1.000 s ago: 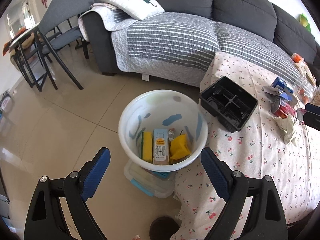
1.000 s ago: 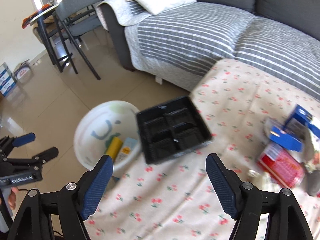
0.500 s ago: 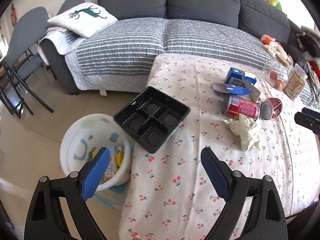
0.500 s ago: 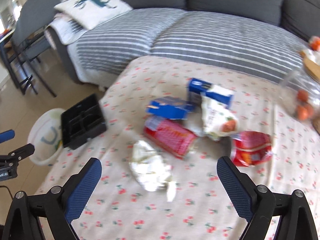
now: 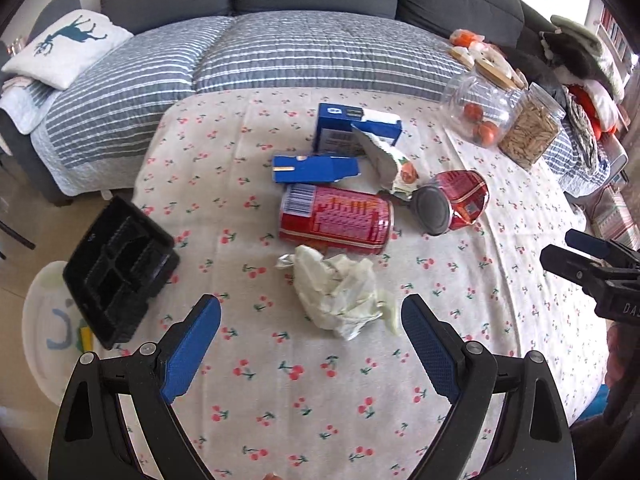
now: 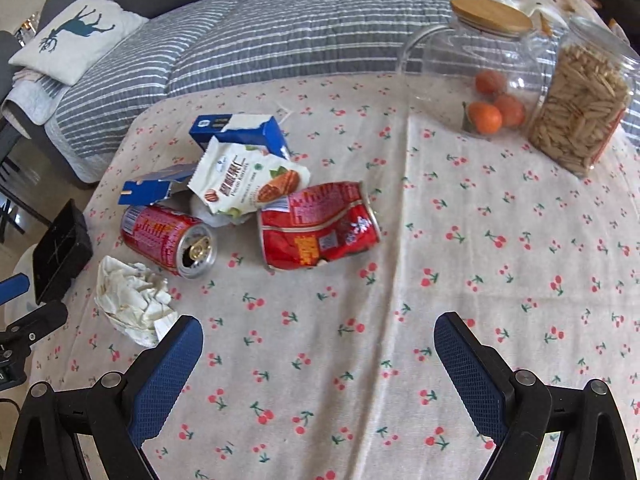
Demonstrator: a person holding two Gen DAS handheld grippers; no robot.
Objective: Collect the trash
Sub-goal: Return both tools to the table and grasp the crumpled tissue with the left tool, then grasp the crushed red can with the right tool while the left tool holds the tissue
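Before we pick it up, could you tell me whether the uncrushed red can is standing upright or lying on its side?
On its side: the red can lies along the tablecloth, its opened top facing sideways.

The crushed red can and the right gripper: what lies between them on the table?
Only bare cherry-print tablecloth separates the crushed red can from the open right gripper, seen in the right wrist view.

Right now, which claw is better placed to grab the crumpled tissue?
Left. The crumpled tissue lies just ahead of the open left claw, nearly centred between its fingers. The right claw, also open and empty, has it off to its left side.
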